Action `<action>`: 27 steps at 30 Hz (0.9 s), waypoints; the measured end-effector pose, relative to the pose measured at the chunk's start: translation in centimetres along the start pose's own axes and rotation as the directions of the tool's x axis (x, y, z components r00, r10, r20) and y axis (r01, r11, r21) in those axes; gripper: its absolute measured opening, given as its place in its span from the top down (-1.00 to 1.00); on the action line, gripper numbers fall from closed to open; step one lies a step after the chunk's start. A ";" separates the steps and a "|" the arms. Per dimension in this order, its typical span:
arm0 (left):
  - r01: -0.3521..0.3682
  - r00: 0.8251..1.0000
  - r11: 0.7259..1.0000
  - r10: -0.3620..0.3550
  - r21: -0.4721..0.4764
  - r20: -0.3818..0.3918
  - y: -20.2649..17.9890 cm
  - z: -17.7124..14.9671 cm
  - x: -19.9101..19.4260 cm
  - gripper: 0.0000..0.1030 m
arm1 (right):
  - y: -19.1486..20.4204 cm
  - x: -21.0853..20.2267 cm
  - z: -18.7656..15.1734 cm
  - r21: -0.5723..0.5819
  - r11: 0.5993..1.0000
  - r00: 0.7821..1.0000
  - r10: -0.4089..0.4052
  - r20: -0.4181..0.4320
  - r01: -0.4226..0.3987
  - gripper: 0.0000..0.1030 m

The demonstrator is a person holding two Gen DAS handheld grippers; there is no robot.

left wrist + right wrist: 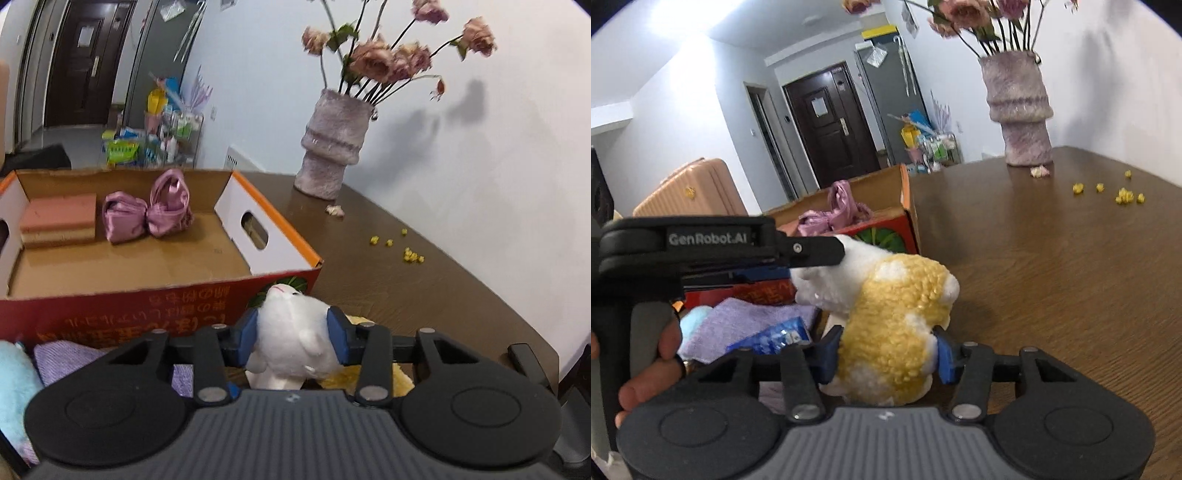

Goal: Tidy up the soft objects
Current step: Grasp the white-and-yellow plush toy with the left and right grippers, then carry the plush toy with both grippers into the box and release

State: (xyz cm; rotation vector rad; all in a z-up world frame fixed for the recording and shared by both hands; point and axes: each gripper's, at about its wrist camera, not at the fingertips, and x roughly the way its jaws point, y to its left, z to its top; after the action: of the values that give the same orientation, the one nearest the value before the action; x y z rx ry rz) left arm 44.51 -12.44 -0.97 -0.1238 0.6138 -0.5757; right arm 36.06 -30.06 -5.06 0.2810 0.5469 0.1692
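left tongs (291,334): pinching plush sheep (291,332) head | right tongs (886,356): clamping its yellow body | sheep: on surface (1052,266) beside cardboard box (147,295) | box: pink satin bag (147,214), sponge block (59,218)

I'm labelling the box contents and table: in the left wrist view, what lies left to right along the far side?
Pink-and-tan sponge block → pink satin bow → box's white end wall with the handle slot → fuzzy vase of dried roses → scattered yellow bits on the table.
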 end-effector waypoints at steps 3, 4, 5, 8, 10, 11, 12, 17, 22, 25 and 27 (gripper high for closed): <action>0.013 0.999 1.000 -0.012 -0.010 0.040 -0.3 0.4 -2.4 0.20 | 1.1 -1.7 0.5 -0.048 0.999 0.999 0.006 0.041 -0.004 0.05; 0.013 0.998 1.000 -0.013 -0.006 0.060 -0.5 0.4 -3.4 0.20 | 1.5 -2.4 0.7 -0.062 0.998 0.999 0.011 0.053 -0.008 0.05; 0.011 0.997 1.000 -0.010 -0.007 0.077 -0.6 0.4 -4.4 0.20 | 2.0 -3.1 0.9 -0.077 0.997 0.998 0.019 0.063 -0.014 0.05; 0.011 0.992 1.000 -0.009 -0.016 0.122 -0.9 -0.4 -8.0 0.20 | 3.7 -5.5 1.0 -0.138 0.990 0.995 0.043 0.088 -0.031 0.05; 0.012 0.991 0.999 -0.007 -0.040 0.136 -0.7 -1.3 -10.4 0.20 | 4.9 -7.1 0.5 -0.179 0.983 0.994 0.064 0.093 -0.047 0.05; 0.011 0.990 0.998 -0.004 -0.054 0.142 -0.6 -1.8 -11.5 0.20 | 5.5 -7.9 0.1 -0.197 0.979 0.993 0.077 0.092 -0.058 0.05; 0.010 0.989 0.998 0.000 -0.066 0.149 -0.6 -2.4 -12.6 0.20 | 6.2 -8.6 -0.4 -0.215 0.974 0.992 0.087 0.090 -0.066 0.05; -0.013 0.986 0.993 0.032 -0.115 0.166 -0.4 -5.2 -17.0 0.20 | 8.9 -11.0 -2.6 -0.274 0.958 0.991 0.112 0.077 -0.087 0.05; -0.008 0.987 0.990 0.030 -0.140 0.156 0.2 -6.2 -19.1 0.20 | 10.0 -12.1 -3.4 -0.304 0.948 0.991 0.117 0.067 -0.091 0.05; 0.003 0.986 0.992 0.019 -0.130 0.164 0.3 -5.9 -19.6 0.20 | 10.5 -12.6 -3.4 -0.322 0.943 0.991 0.112 0.074 -0.083 0.05; 0.008 0.984 0.993 0.012 -0.117 0.176 0.3 -5.2 -19.2 0.20 | 10.7 -12.6 -2.7 -0.338 0.938 0.991 0.105 0.084 -0.070 0.05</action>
State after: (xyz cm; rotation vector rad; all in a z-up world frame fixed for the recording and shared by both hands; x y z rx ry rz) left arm 28.85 -1.43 4.47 -0.2824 0.4753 -0.5201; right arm 23.14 -22.22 2.15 -0.0185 0.3969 0.3291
